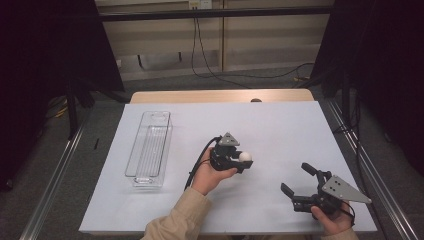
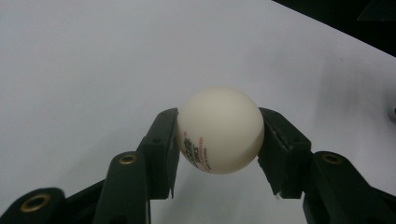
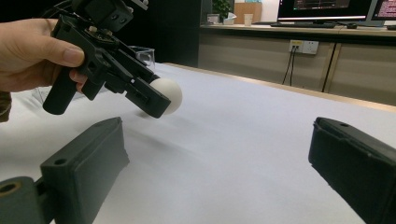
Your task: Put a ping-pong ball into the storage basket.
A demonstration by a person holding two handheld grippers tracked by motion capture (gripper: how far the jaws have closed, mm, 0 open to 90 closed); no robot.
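A white ping-pong ball (image 2: 220, 129) with small printed lettering is clamped between the two black pads of my left gripper (image 2: 218, 140). From above, that left gripper (image 1: 244, 161) hovers over the middle of the white table sheet, ball (image 1: 245, 157) at its tip, pointing right. The right gripper view shows the same ball (image 3: 167, 94) lifted a little off the sheet in the left gripper (image 3: 161, 102). My right gripper (image 1: 297, 178) rests near the front right of the table, jaws wide apart with nothing between them; its pads (image 3: 84, 163) frame bare sheet.
A clear plastic tray (image 1: 150, 149), long and narrow, lies at the left of the white sheet (image 1: 280, 130). The wooden table edge (image 1: 220, 96) runs along the back, with cables on the floor behind. Metal rails flank both sides.
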